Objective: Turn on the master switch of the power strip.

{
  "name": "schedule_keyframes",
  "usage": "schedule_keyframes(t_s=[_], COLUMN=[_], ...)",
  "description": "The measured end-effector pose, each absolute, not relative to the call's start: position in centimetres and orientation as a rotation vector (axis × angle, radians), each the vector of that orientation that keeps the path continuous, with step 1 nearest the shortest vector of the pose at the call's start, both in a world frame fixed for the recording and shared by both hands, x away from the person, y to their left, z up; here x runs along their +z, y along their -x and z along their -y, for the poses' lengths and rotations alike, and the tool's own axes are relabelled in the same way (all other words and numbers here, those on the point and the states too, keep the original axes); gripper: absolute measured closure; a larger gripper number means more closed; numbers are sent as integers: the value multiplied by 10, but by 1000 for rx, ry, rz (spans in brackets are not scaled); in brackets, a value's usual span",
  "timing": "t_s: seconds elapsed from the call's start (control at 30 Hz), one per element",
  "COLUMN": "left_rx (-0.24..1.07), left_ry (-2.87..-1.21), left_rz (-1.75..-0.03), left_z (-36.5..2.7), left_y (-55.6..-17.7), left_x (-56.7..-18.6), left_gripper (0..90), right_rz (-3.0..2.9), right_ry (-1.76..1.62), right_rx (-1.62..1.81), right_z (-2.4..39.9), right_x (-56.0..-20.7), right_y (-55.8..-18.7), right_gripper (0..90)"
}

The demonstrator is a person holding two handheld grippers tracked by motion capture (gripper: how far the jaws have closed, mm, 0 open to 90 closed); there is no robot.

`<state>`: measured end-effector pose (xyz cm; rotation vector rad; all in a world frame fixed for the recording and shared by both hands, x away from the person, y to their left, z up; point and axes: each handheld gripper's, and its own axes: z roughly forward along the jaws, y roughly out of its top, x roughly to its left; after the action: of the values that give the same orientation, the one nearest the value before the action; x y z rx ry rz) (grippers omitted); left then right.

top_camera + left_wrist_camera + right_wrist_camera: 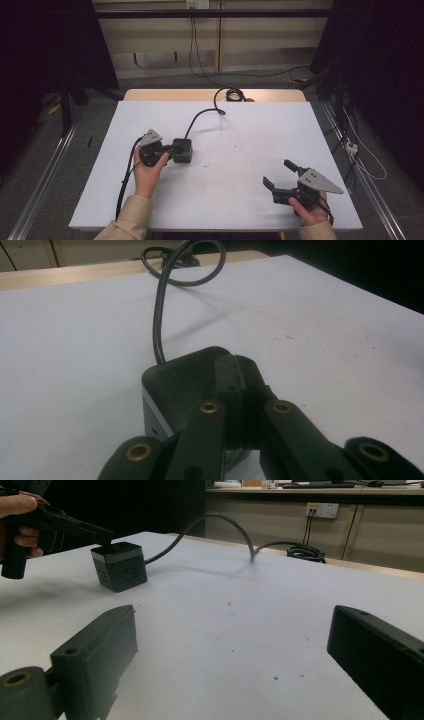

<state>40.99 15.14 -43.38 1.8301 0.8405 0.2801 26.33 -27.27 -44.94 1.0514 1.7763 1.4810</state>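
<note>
A white tabletop (240, 165) stood on a grey carpeted floor, with dark curtains to either side and a pale panelled wall with a wall socket (196, 4) at 12 o'clock. On the tabletop, left of centre, sat a black cube-shaped power block (182, 150) with a lighter grey band around its upper part. Its black cable (200, 117) ran from the block toward 1 o'clock, formed a loop, and ended in a coil (234, 94) at the far edge. The left hand-held gripper (173, 148), held in the person's left hand (147, 170), lay at 9 o'clock of the block. Its jaws were pressed together, and in the left gripper view the joined tips (239, 371) rested on or just above the block's top face (185, 377); contact could not be confirmed. The right hand-held gripper (280, 173) was held in the right hand (312, 210) near the tabletop's 5 o'clock corner, well apart from the block. Its jaws were spread wide with nothing between them, and they pointed toward 10 o'clock across bare tabletop (240, 645).
</note>
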Motion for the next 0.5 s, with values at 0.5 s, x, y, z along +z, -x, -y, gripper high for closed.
schedule_keyframes(t_s=[0.5], left_rx=[275], left_ry=[-1828], left_rz=[-838], left_z=[-152], left_y=[-410], left_x=[-435], left_gripper=[900], right_rz=[-1774], right_ry=[-1050], right_rx=[1480], right_z=[273], right_x=[-449], right_y=[-263], right_gripper=[50])
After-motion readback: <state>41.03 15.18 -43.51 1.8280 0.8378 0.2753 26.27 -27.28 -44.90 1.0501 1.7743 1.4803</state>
